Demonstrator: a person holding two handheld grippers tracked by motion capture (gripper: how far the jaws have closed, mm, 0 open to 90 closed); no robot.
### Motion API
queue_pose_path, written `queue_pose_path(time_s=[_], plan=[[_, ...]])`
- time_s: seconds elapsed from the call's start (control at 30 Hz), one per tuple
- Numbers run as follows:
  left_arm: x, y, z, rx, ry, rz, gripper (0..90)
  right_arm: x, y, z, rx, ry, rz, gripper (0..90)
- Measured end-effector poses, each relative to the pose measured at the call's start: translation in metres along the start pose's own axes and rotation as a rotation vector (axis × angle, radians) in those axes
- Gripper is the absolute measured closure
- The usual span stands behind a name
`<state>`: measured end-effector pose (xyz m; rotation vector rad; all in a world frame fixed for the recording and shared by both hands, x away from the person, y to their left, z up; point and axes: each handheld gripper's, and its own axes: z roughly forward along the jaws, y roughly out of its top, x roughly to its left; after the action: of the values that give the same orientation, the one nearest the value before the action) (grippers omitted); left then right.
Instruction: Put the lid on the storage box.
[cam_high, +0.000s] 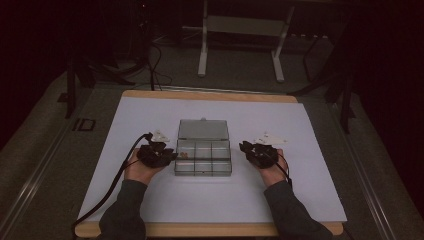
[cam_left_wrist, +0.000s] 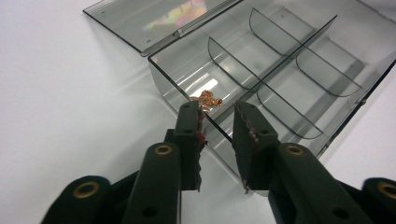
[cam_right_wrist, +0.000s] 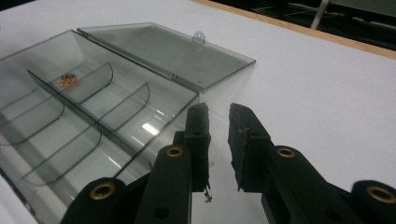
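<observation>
We are hovering the left gripper (cam_left_wrist: 217, 112), jaws released, over a tangled gold chain (cam_left_wrist: 208, 100) in the box (cam_left_wrist: 261, 88): light, limp, best pinched mid-clump; right gripper (cam_right_wrist: 218, 116) jaws parted, empty.

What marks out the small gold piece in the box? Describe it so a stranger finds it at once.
On the white table stands a clear box with its lid laid open. The gold piece lies in the far compartment nearest the left gripper, the one with anything in it.
</observation>
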<state>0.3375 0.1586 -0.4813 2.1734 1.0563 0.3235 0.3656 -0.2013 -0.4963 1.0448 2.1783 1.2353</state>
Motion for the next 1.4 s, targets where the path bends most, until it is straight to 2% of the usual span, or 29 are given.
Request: queue_pose_path(time_s=[0.1, 0.3, 0.57, 0.83, 1.17, 1.2, 1.4], plan=[[0.000, -0.003, 0.001, 0.007, -0.002, -0.003, 71.5, 0.000, 0.005, 0.004, 0.004, -0.001, -0.007, 75.5], [0.000, -0.007, 0.002, 0.001, -0.016, -0.016, 71.2, -0.003, 0.014, 0.011, 0.004, 0.003, 0.016, 73.7], [0.000, -0.010, 0.003, -0.009, -0.040, -0.033, 70.0, -0.006, 0.025, 0.021, 0.010, 0.008, 0.037, 65.4], [-0.001, -0.013, 0.006, -0.018, -0.053, -0.030, 69.2, -0.009, 0.035, 0.031, 0.027, 0.017, 0.051, 61.3], [-0.004, -0.013, 0.010, -0.005, -0.049, -0.026, 68.1, -0.007, 0.038, 0.042, 0.052, 0.023, 0.047, 58.6], [-0.006, -0.012, 0.012, 0.000, -0.039, -0.020, 67.6, -0.007, 0.038, 0.046, 0.059, 0.029, 0.055, 58.6], [-0.006, -0.014, 0.012, -0.011, -0.040, -0.027, 67.6, -0.010, 0.043, 0.053, 0.064, 0.030, 0.076, 58.7]])
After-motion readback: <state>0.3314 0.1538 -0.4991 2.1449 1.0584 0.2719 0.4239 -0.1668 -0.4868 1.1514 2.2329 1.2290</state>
